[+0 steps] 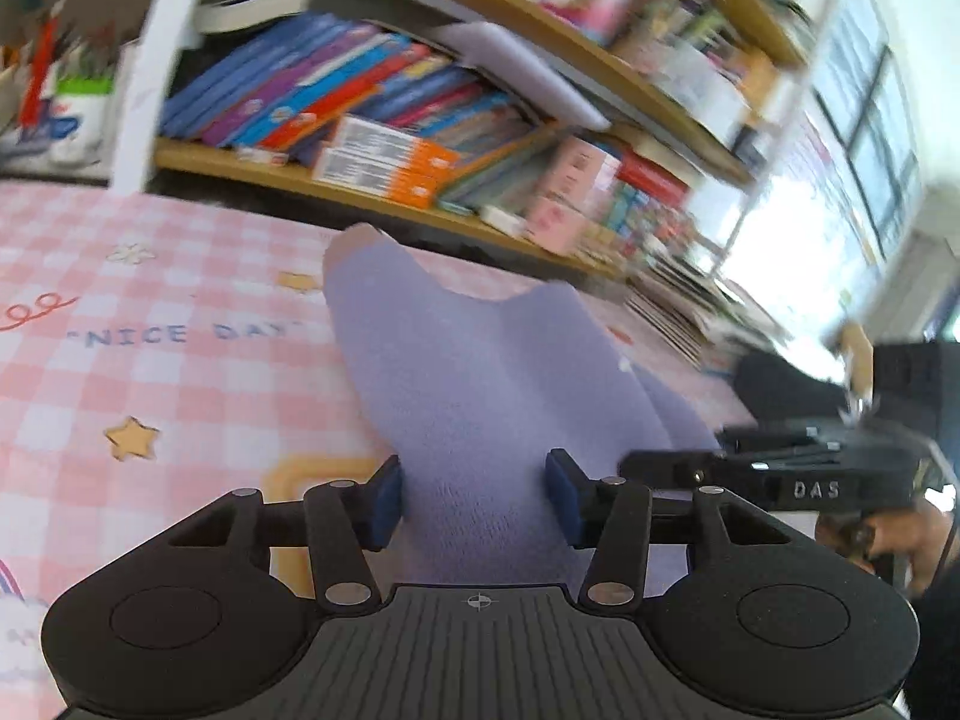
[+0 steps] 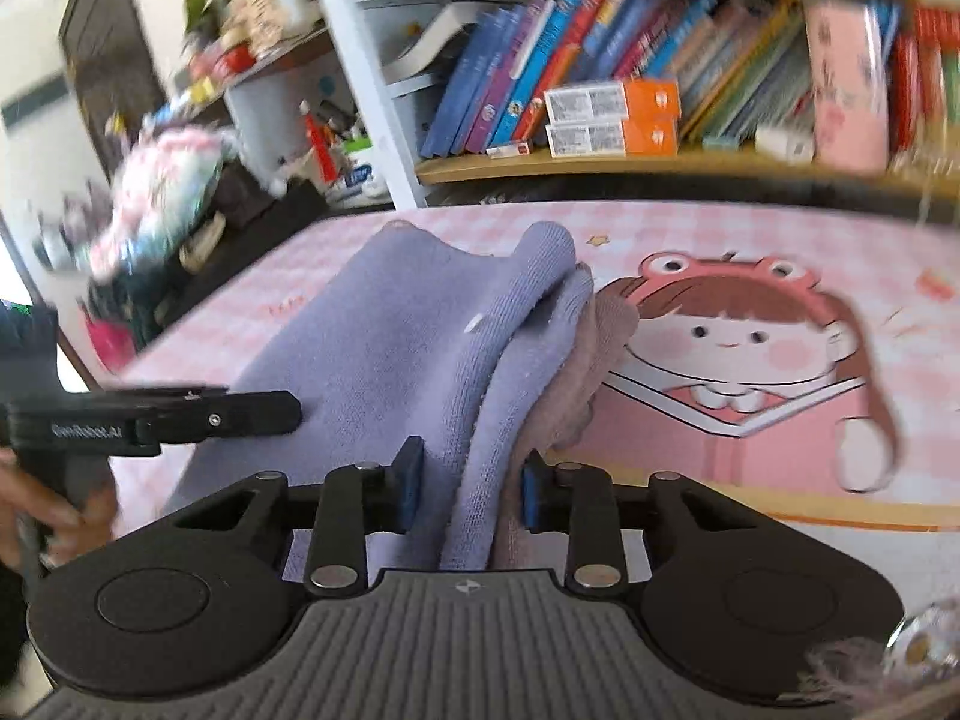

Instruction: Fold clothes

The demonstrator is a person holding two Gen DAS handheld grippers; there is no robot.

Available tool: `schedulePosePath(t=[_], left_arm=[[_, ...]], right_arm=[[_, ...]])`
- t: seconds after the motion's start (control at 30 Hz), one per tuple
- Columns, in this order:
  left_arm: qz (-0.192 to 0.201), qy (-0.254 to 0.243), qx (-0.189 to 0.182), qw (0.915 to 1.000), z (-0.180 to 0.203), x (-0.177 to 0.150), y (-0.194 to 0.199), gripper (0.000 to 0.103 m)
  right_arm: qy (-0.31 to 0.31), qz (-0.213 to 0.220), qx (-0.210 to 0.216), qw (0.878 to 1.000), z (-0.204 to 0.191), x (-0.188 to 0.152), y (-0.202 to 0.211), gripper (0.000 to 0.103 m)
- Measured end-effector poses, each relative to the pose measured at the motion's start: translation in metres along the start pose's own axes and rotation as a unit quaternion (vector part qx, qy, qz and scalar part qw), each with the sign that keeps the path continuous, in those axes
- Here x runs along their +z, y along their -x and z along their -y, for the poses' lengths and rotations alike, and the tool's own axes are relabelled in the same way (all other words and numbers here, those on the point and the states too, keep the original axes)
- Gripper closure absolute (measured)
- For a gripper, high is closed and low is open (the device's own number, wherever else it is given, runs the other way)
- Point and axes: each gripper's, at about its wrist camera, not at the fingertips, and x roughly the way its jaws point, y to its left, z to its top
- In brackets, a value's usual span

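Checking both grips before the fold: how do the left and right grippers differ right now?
The left gripper has jaws set wider, around one flat purple layer; the right gripper has jaws set narrower, around bunched folds of the purple garment. Both have that same garment between the jaws, above the pink tablecloth.

The left hand-held gripper (image 1: 474,498) and the right hand-held gripper (image 2: 471,489) sit side by side, both tilted downward (blue pads pressed against lavender cloth), each carried by a hand (image 2: 57,510).
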Motion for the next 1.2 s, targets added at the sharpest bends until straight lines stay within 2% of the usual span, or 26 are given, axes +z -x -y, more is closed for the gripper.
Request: schedulePosePath(t=[0.17, 0.23, 0.33, 0.4, 0.5, 0.67, 0.77, 0.87, 0.97, 1.07, 1.2], left_arm=[[-0.027, 0.001, -0.030, 0.9992, 0.016, -0.013, 0.013, 0.053], [-0.035, 0.016, -0.041, 0.9984, 0.012, -0.016, 0.018, 0.048], [-0.030, 0.039, -0.046, 0.9977, 0.002, -0.017, 0.024, 0.047], [-0.026, 0.056, -0.045, 0.9971, -0.004, -0.016, 0.027, 0.044], [-0.037, 0.079, -0.055, 0.9947, -0.009, -0.018, 0.022, 0.041], [-0.053, 0.117, -0.074, 0.9889, -0.017, -0.022, 0.005, 0.040], [-0.054, 0.124, -0.083, 0.9873, -0.016, -0.026, -0.003, 0.041], [-0.045, 0.100, -0.078, 0.9909, -0.007, -0.026, -0.004, 0.048], [-0.029, 0.049, -0.066, 0.9961, 0.009, -0.024, 0.005, 0.055], [-0.011, 0.010, -0.060, 0.9981, 0.020, -0.020, 0.014, 0.056], [0.009, 0.008, -0.063, 0.9979, 0.017, -0.006, 0.017, 0.056]], right_arm=[[-0.016, -0.020, 0.004, 1.000, 0.001, -0.023, 0.034, 0.075], [-0.041, -0.027, 0.014, 0.999, 0.005, -0.028, 0.040, 0.073], [-0.087, -0.031, 0.023, 0.995, 0.017, -0.033, 0.045, 0.059], [-0.124, -0.032, 0.032, 0.991, 0.027, -0.036, 0.045, 0.045], [-0.171, -0.036, 0.045, 0.984, 0.037, -0.037, 0.043, 0.040], [-0.193, -0.056, 0.055, 0.978, 0.038, -0.042, 0.037, 0.041], [-0.198, -0.059, 0.063, 0.976, 0.038, -0.043, 0.034, 0.050], [-0.192, -0.056, 0.068, 0.977, 0.037, -0.043, 0.033, 0.062], [-0.149, -0.036, 0.060, 0.986, 0.026, -0.041, 0.039, 0.072], [-0.100, -0.009, 0.049, 0.994, 0.013, -0.039, 0.048, 0.074], [-0.081, 0.026, 0.051, 0.995, 0.010, -0.028, 0.053, 0.074]])
